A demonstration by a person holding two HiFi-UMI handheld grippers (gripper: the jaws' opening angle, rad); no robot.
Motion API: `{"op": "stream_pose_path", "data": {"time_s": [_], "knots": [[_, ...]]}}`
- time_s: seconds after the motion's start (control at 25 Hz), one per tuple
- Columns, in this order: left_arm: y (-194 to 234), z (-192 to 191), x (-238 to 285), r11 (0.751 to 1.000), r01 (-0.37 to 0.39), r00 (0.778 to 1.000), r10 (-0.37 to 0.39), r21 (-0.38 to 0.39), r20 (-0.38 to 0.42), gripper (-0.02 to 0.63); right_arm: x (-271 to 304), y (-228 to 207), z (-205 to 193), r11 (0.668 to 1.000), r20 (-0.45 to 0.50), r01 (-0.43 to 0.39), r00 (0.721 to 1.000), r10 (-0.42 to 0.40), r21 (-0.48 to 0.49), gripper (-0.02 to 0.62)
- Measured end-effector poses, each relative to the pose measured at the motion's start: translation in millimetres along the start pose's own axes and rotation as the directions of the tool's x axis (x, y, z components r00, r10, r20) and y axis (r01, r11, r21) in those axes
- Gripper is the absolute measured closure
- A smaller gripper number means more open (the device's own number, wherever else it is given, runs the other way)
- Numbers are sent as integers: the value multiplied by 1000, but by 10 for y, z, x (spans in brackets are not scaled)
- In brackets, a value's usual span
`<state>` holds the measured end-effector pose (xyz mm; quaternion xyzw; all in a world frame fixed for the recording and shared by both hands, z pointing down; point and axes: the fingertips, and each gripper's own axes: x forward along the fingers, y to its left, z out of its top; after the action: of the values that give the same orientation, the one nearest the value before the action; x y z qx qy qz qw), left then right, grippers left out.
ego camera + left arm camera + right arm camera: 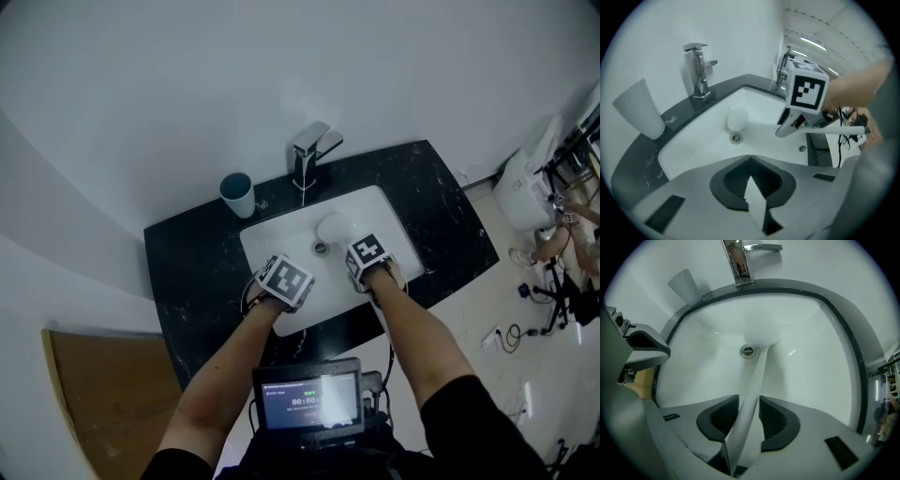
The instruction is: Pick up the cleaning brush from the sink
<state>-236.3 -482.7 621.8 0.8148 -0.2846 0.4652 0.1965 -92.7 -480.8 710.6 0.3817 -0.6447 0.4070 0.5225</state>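
Note:
The white cleaning brush point(333, 228) lies in the white sink point(380, 211), its round head next to the drain point(747, 351). In the right gripper view its long handle point(757, 376) runs from the head straight back between the jaws. My right gripper point(749, 401) points down into the basin with both pads against the handle. My left gripper point(750, 158) hovers over the near left part of the basin, jaw tips together, holding nothing. From there I see the brush head point(737, 118) and the right gripper point(794, 124). In the head view both grippers point(284, 279) point(367, 258) are over the basin's near half.
A chrome faucet point(309, 155) stands behind the basin and a pale cup point(238, 194) sits on the black countertop point(187, 262) at the back left. A white toilet point(525, 187) and cables are on the floor at the right. A wooden panel point(103, 394) is at the lower left.

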Motion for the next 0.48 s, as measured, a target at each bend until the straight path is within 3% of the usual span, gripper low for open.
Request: {"op": "stream_pose_path", "data": {"time_s": [0.08, 0.32, 0.48], "knots": [[34, -89, 43, 996, 0, 1000, -1, -88, -16, 592, 52, 0, 23, 1000, -21, -3, 1000, 3, 9, 491], [-110, -148, 129, 988, 42, 999, -42, -148, 1, 592, 123, -5, 18, 997, -81, -28, 996, 34, 77, 511], [-196, -185, 112, 976, 73, 997, -68, -205, 32, 592, 165, 6, 9, 993, -55, -41, 997, 47, 109, 534]]}}
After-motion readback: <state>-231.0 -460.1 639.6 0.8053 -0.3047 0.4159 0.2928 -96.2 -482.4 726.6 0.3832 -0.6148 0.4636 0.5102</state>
